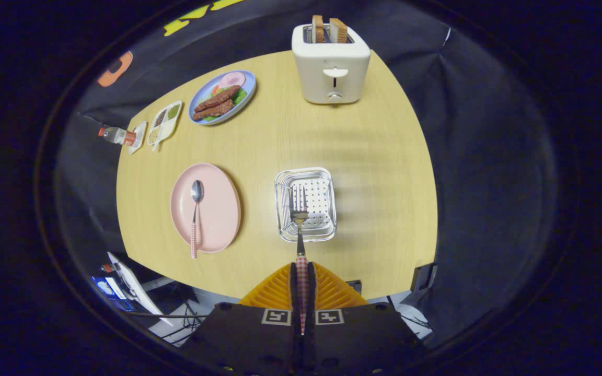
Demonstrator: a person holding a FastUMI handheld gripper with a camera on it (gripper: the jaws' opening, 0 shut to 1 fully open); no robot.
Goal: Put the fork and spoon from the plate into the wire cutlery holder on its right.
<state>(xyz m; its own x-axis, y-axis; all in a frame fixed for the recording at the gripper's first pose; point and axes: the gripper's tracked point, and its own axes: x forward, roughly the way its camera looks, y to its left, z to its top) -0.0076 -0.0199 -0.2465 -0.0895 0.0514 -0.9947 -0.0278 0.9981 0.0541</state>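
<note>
fork (300, 222) long axis runs straight ahead from the claw (301, 271), tines pointing away, head over the wire cutlery holder (305, 204), checked handle back between the fingers. claw clenched on the fork handle, both fingers pressed against it, almost no gap. spoon (195, 216) lies on the pink plate (206, 207) left of the holder, bowl pointing away, checked handle toward the near rim and sticking just past it, roughly parallel to the fork. holder sits on the table (379, 172) just right of the plate, apart from it. toaster (331, 63) with bread stands well beyond the holder.
</note>
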